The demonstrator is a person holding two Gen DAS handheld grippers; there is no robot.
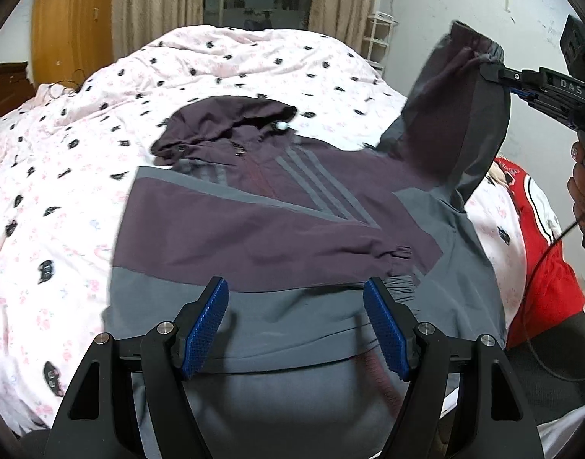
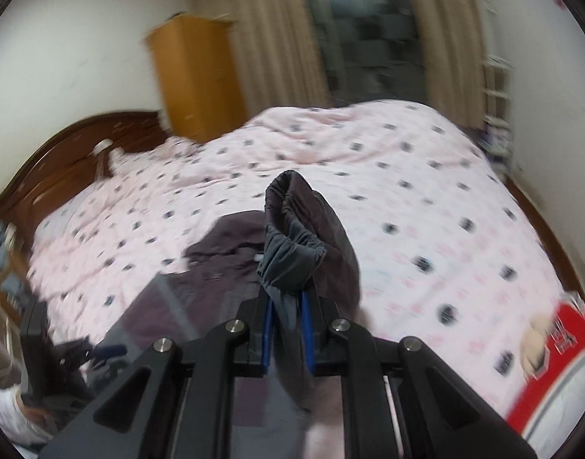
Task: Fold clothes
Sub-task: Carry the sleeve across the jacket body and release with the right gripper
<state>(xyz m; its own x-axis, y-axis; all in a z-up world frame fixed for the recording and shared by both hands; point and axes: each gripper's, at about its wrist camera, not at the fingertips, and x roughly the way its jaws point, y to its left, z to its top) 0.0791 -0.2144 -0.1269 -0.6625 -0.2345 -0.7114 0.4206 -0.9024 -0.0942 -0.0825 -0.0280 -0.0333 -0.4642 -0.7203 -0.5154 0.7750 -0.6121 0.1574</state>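
Note:
A purple and grey hooded jacket (image 1: 277,214) lies face up on the bed, hood toward the far side. Its left sleeve is folded across the chest. My left gripper (image 1: 296,302) is open and empty just above the jacket's grey hem. My right gripper (image 2: 286,302) is shut on the cuff of the right sleeve (image 2: 292,252) and holds that sleeve (image 1: 457,114) lifted above the bed at the right, seen in the left wrist view with the gripper (image 1: 491,70) at its cuff.
The bed has a pink patterned quilt (image 1: 82,153). A red and white garment (image 1: 537,237) lies at the right edge, also in the right wrist view (image 2: 560,348). A wooden wardrobe (image 2: 193,80), curtains and a dark headboard (image 2: 63,153) stand behind.

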